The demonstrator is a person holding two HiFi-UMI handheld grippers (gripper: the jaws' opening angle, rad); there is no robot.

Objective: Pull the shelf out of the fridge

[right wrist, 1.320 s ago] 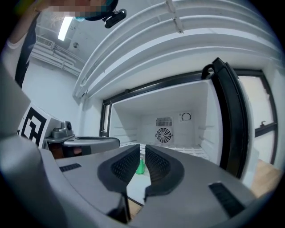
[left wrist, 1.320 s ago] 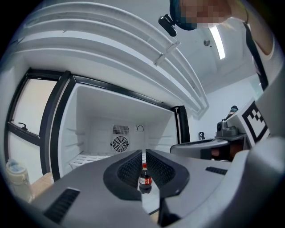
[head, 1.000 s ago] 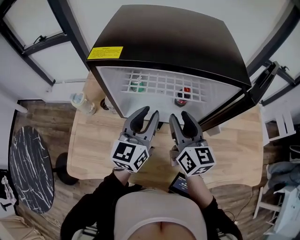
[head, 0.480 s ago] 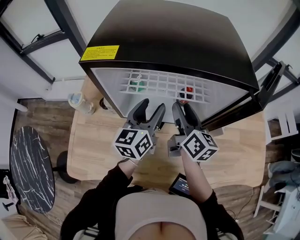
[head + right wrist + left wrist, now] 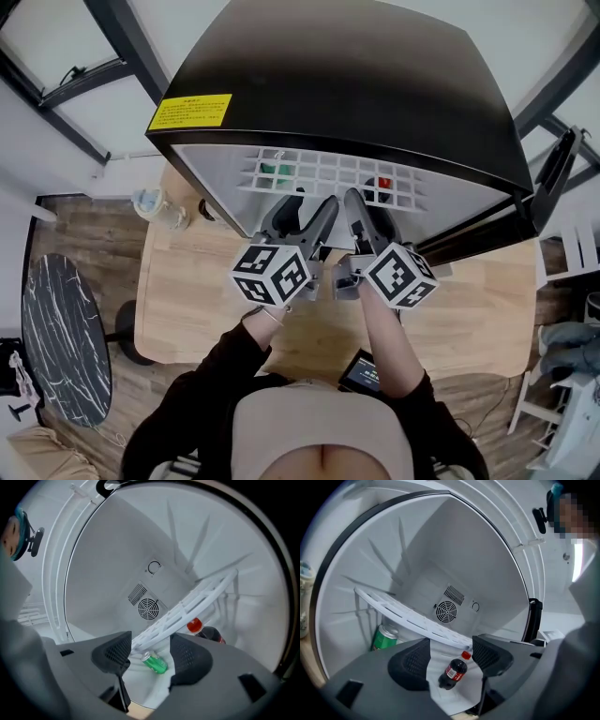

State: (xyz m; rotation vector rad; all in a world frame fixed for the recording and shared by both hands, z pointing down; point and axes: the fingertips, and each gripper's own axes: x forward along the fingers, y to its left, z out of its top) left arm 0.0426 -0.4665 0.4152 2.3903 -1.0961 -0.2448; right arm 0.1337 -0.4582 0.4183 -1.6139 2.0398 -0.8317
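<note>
Standing on a wooden table [image 5: 187, 281], toward its far edge, a black fridge [image 5: 328, 84] has its door [image 5: 548, 183] swung open to the right. The white slatted shelf [image 5: 328, 176] is inside the fridge, spanning it from side wall to side wall, with its front edge close to the opening. Under the shelf, on the fridge floor, a green can [image 5: 274, 171] is near the left wall and a dark bottle [image 5: 377, 185] with a red cap is near the right wall.

Both grippers point level into the opening, side by side at the middle of the shelf's front edge. The left gripper [image 5: 307, 208] has just been opening and its jaws stand wide apart, gripping nothing. In the left gripper view the shelf's edge [image 5: 412, 618] runs just beyond the tips of that gripper [image 5: 450, 648], and the bottle [image 5: 453, 671] shows through the gap, farther in.

The right gripper [image 5: 368, 214] has also just been opening, and its jaws are equally wide and hold nothing. In the right gripper view the shelf's edge [image 5: 197, 604] slants down to the gap of that gripper [image 5: 150, 644] without either pad pressing on it. The can [image 5: 154, 663] lies beyond.

A round fan grille [image 5: 446, 611] sits in the back wall.
</note>
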